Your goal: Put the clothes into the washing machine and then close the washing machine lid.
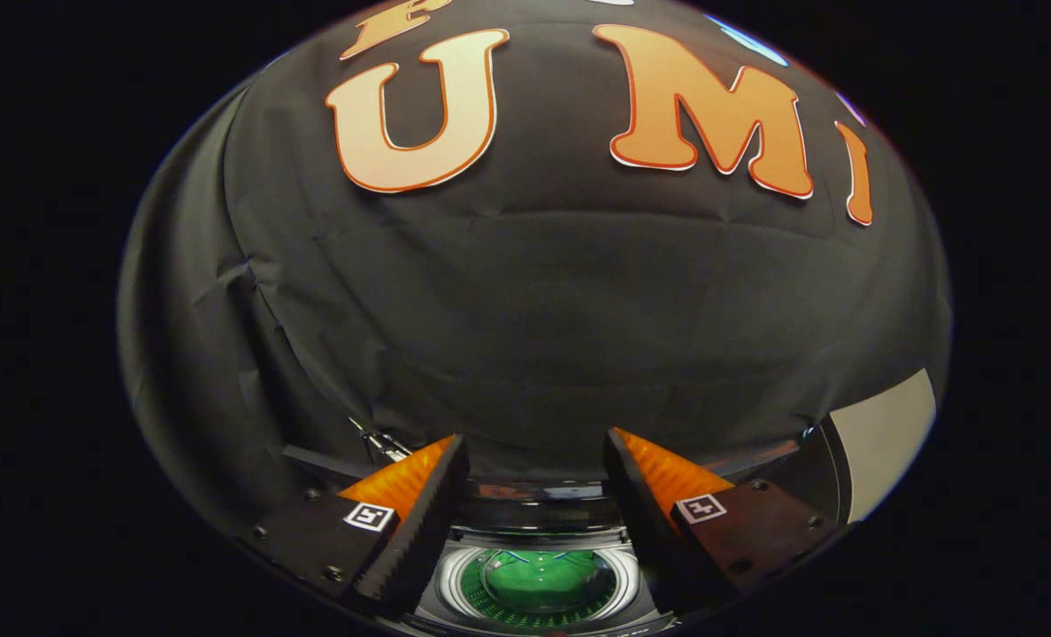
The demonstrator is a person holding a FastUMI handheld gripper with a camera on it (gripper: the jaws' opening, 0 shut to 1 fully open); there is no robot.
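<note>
Taking the washing machine (pixel 539 579) as the landmark: the gripper (pixel 534 495) is hanging above it, fingers spread wide and holding nothing, the left finger (pixel 419 522) sitting over the machine's left rim and the right finger (pixel 645 522) over its right rim. Between them the round green tub (pixel 543 584) is lying open, and I cannot tell whether any clothes are resting inside. Behind the machine the lid's dark edge (pixel 539 491) appears to be standing raised. A pale panel (pixel 884 433) is standing to the machine's right. The likely risk: reaching for the lid from this height, the fingers may be sliding off its edge or letting it slam.
</note>
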